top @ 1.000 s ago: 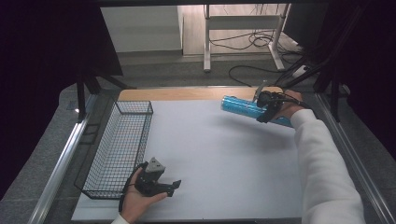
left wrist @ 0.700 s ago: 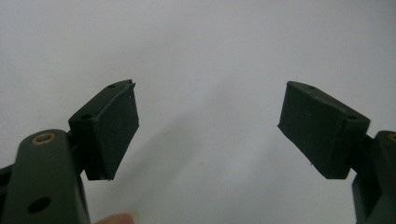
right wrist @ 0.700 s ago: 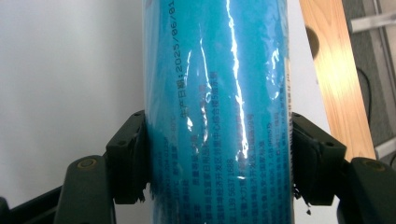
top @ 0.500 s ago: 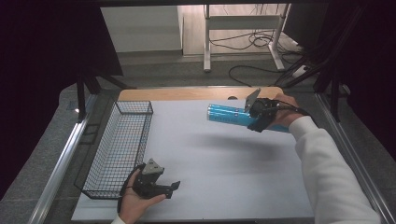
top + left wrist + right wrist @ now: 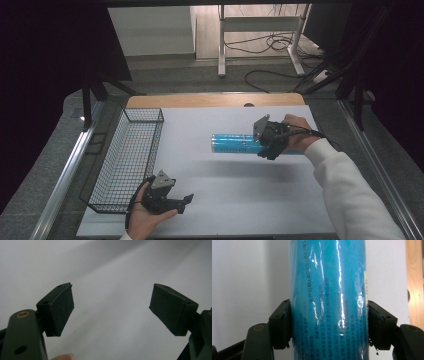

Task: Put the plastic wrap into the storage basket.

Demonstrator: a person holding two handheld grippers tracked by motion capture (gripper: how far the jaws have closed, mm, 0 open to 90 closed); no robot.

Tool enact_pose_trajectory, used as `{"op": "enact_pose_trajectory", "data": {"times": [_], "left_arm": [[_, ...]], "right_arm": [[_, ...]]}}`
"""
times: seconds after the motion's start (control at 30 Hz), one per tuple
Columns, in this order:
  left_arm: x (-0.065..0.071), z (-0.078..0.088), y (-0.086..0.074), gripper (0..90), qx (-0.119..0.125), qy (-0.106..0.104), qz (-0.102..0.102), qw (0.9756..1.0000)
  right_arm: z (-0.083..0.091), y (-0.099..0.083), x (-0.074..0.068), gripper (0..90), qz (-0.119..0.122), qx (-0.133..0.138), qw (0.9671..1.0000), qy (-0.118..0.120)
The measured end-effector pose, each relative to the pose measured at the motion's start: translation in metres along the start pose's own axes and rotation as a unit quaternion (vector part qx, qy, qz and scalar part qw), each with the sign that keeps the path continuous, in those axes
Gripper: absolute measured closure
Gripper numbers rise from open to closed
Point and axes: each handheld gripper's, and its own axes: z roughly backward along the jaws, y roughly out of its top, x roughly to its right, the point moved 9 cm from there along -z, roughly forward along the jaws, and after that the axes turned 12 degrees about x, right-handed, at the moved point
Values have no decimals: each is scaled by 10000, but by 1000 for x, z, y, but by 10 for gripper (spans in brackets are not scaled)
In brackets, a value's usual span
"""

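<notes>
right hand-held gripper [image 5: 267, 145] | clamps blue tube [image 5: 235, 143] | glossy wrap, dark print

Wire basket [image 5: 131, 155] at table [image 5: 240, 210] left, tube [image 5: 235, 143] perhaps above centre-right

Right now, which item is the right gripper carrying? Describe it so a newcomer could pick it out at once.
Start at the white table with the black wire basket along its left side. Right of centre, the right gripper has its fingers clamped on a blue cylindrical tube wrapped in glossy film, held sideways above the table. It is the one bright blue thing there.
</notes>
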Motion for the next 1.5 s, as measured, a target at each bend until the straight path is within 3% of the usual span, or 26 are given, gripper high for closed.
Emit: {"op": "enact_pose_trajectory", "data": {"times": [0.27,0.63,0.83,0.93,1.1,1.23,1.27,1.5], "left_arm": [[10,6,13,174,88,-45,-139,9999],[15,9,16,175,165,-91,-161,9997],[14,14,17,175,209,-97,-141,9996],[12,15,15,175,202,-72,-103,9997],[9,15,14,175,183,-64,-75,9998],[9,15,13,175,177,-67,-64,9998],[9,15,13,175,173,-65,-63,9998],[8,12,10,175,114,-78,-49,9999]], "right_arm": [[-7,13,-27,319,327,142,9990,277],[-31,41,-73,319,936,204,9918,842],[-51,53,-88,319,1155,214,9879,1008],[-60,57,-94,319,1155,223,9868,1116],[-73,64,-109,320,1315,307,9811,1387],[-77,68,-115,320,1409,335,9780,1500],[-79,71,-119,319,1424,367,9760,1607],[-84,75,-127,319,1494,449,9722,1744]]}}
